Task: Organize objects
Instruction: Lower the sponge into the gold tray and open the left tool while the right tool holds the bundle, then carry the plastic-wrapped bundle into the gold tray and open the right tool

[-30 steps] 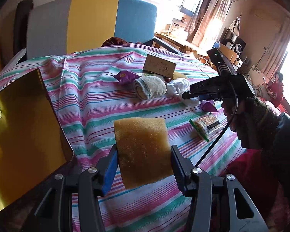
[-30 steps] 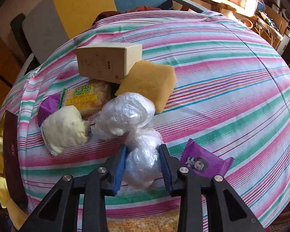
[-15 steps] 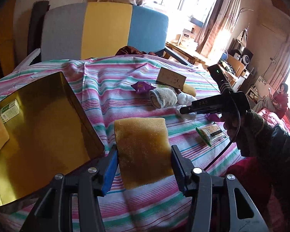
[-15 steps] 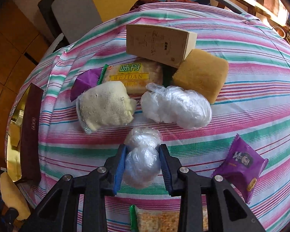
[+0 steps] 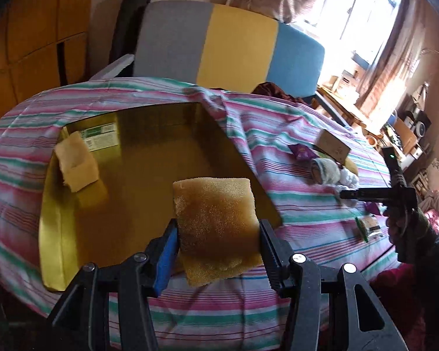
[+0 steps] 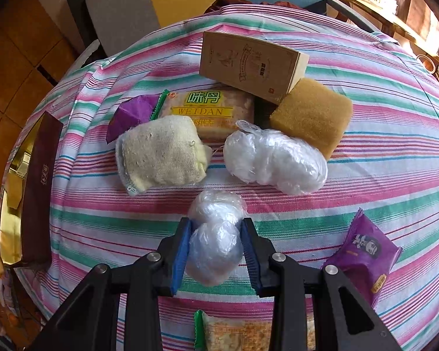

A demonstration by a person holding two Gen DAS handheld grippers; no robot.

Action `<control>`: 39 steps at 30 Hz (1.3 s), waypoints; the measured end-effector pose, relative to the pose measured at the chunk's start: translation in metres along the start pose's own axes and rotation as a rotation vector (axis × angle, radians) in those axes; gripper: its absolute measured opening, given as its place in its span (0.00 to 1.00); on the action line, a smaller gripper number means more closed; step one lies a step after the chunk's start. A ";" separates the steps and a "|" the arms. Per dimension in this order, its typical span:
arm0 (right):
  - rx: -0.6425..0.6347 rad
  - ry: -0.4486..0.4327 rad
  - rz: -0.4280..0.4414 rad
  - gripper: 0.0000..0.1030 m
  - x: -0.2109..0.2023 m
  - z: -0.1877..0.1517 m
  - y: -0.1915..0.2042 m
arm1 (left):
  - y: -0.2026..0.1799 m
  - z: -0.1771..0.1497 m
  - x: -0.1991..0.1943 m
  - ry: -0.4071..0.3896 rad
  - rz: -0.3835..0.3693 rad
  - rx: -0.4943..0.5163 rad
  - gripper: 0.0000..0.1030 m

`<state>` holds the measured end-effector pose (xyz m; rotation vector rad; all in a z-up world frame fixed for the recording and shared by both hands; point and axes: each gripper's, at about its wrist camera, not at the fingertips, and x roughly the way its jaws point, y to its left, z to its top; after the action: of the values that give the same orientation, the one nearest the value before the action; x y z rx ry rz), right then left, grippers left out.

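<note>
Here, the left gripper [image 5: 218, 241] is pinching a yellow-brown sponge [image 5: 216, 222] between its pads, holding it above the near right corner of the gold box [image 5: 55, 251], which is sitting open at the left edge of the striped tablecloth [image 5: 301, 204]. Inside the box, against its far left corner, a second sponge piece [image 5: 77, 165] is lying beside a small green-and-white carton [image 5: 101, 139].

The right gripper [image 6: 215, 250] is squeezing a crumpled clear plastic bag [image 6: 215, 245], its pads pressed close against the bag's sides just over the cloth. Beyond it, toward the middle of the table, a larger plastic bundle [image 6: 275, 161] is lying next to a folded cream cloth [image 6: 162, 153]. Behind those, a Weidan biscuit packet [image 6: 210, 109] is resting under the edge of a tan cardboard box [image 6: 251, 61], with another sponge [image 6: 313, 115] touching the box's right end. A purple snack packet [image 6: 363, 250] is sitting toward the right edge, a second purple wrapper [image 6: 131, 114] is tucked left of the biscuits, and another biscuit packet [image 6: 237, 333] is lying at the near edge.
</note>
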<state>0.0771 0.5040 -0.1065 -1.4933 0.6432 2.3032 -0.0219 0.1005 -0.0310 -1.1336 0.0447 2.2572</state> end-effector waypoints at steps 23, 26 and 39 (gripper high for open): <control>-0.042 -0.003 -0.029 0.33 0.003 0.001 0.005 | 0.112 0.031 0.045 0.090 0.425 -0.045 0.66; -0.051 -0.004 -0.037 0.33 0.003 0.001 0.007 | 0.112 0.035 0.036 0.044 0.443 -0.048 0.66; -0.163 0.061 -0.062 0.33 0.009 -0.010 0.033 | 0.090 -0.006 -0.010 -0.056 0.388 -0.143 0.66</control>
<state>0.0647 0.4706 -0.1114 -1.6371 0.4268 2.3182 -0.0606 0.0200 -0.0478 -1.2190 0.0887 2.6694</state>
